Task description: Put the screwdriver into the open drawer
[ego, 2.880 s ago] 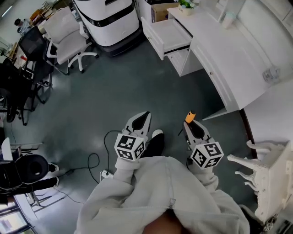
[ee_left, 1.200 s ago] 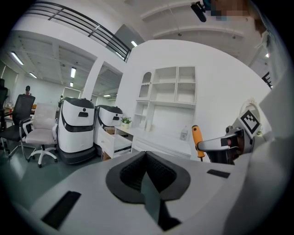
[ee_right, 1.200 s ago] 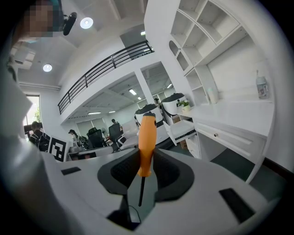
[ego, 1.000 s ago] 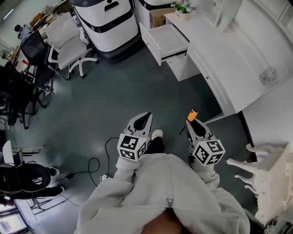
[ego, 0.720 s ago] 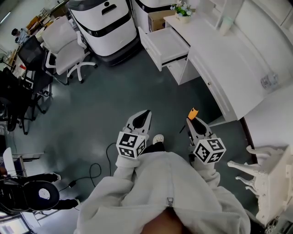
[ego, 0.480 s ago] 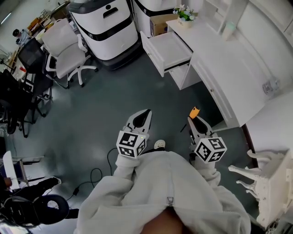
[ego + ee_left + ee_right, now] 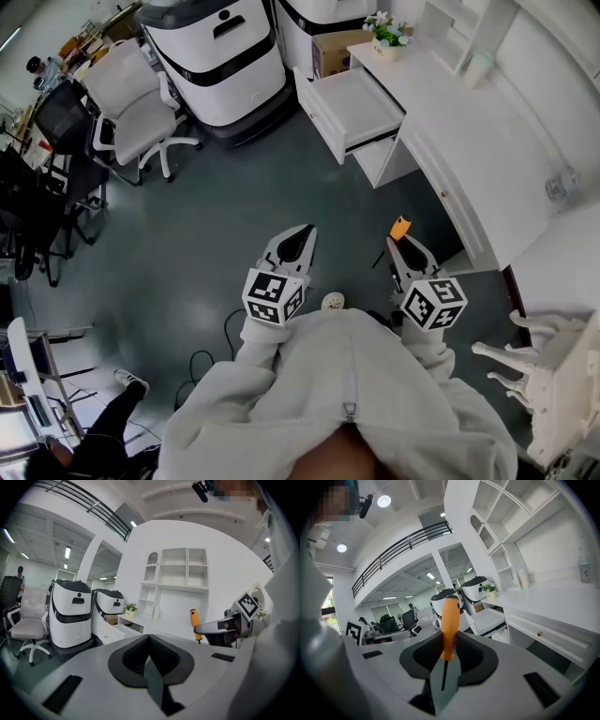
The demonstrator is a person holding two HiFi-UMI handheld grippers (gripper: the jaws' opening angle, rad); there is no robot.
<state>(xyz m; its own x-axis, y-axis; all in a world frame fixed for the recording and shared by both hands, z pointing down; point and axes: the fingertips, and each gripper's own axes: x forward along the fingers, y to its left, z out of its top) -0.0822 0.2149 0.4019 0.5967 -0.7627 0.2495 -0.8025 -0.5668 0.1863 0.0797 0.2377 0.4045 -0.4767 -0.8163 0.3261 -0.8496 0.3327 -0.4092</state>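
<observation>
My right gripper (image 7: pixel 400 246) is shut on the screwdriver (image 7: pixel 450 623), whose orange handle stands upright between the jaws with the thin dark shaft below. In the head view the orange handle tip (image 7: pixel 400 226) pokes out ahead of that gripper. My left gripper (image 7: pixel 302 236) is shut with nothing in it; in its own view the jaws (image 7: pixel 149 638) meet at the tips. The open drawer (image 7: pixel 352 105) juts from the white desk (image 7: pixel 469 122) ahead and to the right, a good way beyond both grippers. It also shows far off in the right gripper view (image 7: pixel 487 619).
Two white and black machines (image 7: pixel 211 47) stand at the back, left of the desk. A white office chair (image 7: pixel 131 98) and black chairs (image 7: pixel 42 178) are at the left. A cable (image 7: pixel 211 352) lies on the grey floor. A potted plant (image 7: pixel 391 28) sits on the desk.
Both grippers have travelled forward over the floor toward the desk, and the drawer now sits a little nearer. The screwdriver stays clamped in the right gripper.
</observation>
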